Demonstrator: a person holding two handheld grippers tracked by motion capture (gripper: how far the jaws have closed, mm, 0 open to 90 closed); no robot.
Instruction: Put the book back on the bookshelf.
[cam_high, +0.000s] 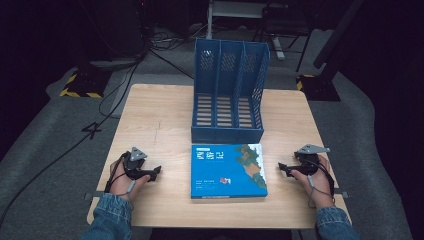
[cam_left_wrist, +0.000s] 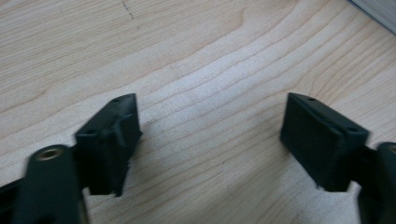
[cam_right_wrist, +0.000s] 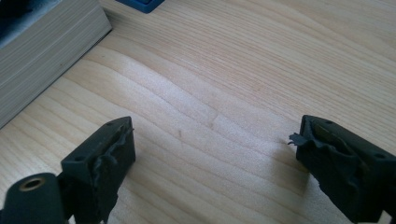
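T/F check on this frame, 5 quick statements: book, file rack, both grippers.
1. The book lies flat on the table. True.
2. The book stands inside the blue file rack. False: it lies in front of the rack, whose slots hold nothing.
3. The left gripper is open, nothing between its fingers. True.
4. The right gripper grips the book. False: it is open, beside the book, apart from it.
5. The rack lies tipped on its side. False: it stands upright.
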